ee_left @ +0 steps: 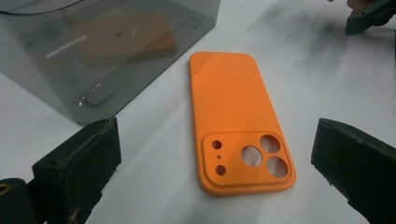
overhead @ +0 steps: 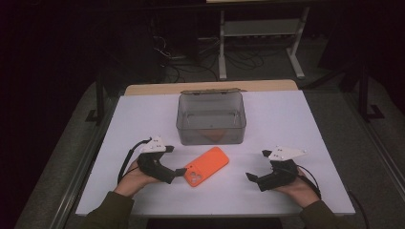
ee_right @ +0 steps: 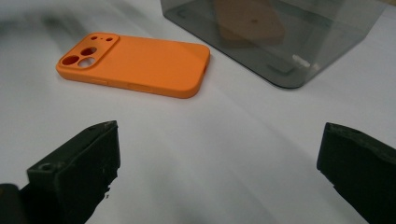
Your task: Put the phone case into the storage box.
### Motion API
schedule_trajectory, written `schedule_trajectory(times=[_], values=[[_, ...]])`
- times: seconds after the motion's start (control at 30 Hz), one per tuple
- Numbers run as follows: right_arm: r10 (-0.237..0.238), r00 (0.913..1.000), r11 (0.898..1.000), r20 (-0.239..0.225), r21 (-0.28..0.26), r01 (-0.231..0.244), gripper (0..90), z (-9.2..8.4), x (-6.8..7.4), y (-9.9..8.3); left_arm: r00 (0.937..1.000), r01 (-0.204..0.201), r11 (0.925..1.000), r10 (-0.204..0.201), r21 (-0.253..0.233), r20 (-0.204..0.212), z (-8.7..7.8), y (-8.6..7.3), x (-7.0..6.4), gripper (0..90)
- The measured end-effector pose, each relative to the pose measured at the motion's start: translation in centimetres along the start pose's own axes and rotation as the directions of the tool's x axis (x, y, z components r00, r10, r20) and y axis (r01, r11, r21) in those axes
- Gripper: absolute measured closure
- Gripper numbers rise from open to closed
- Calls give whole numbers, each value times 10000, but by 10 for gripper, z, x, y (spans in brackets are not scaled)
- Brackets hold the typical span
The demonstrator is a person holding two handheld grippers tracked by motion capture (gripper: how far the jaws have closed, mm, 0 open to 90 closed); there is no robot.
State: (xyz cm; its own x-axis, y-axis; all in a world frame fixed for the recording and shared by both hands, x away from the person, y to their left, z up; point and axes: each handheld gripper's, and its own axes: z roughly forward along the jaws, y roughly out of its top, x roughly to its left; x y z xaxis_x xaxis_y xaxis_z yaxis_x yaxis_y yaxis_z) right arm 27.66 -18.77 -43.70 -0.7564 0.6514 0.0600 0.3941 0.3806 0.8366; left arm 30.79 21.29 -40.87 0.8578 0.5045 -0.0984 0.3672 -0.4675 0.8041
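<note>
Left tongs (ee_left: 212,163) spread, straddling orange phone case (ee_left: 236,116); right tongs (ee_right: 217,158) spread over bare table (ee_right: 233,154).

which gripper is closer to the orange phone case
Left. The left gripper sits right at the camera-cutout end of the orange phone case, fingers open. The right gripper rests apart, off to its right.

An orange phone case (ee_left: 238,116) lies between the spread-apart jaws (camera cutouts nearest), beside a smoky box (ee_left: 107,51).
</note>
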Motion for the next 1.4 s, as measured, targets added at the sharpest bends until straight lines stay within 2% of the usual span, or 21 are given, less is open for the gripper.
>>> schedule_trajectory(times=[0.47, 1.03, 1.4], values=[[-23, 10000, 10000, -3, 15, 23, 0, 0, 0, 0, 9999, -26, 10000, 25, 71, 155, 9, 9, -1, 9], [-39, 10000, 10000, -64, 67, 39, 0, 2, 0, 0, 9989, -322, 9992, 314, 242, 334, 20, 22, -5, 9], [-56, 10000, 10000, -61, 59, 57, 0, 3, 0, 0, 9988, -346, 9993, 341, 149, 352, 27, 28, -5, 9]])
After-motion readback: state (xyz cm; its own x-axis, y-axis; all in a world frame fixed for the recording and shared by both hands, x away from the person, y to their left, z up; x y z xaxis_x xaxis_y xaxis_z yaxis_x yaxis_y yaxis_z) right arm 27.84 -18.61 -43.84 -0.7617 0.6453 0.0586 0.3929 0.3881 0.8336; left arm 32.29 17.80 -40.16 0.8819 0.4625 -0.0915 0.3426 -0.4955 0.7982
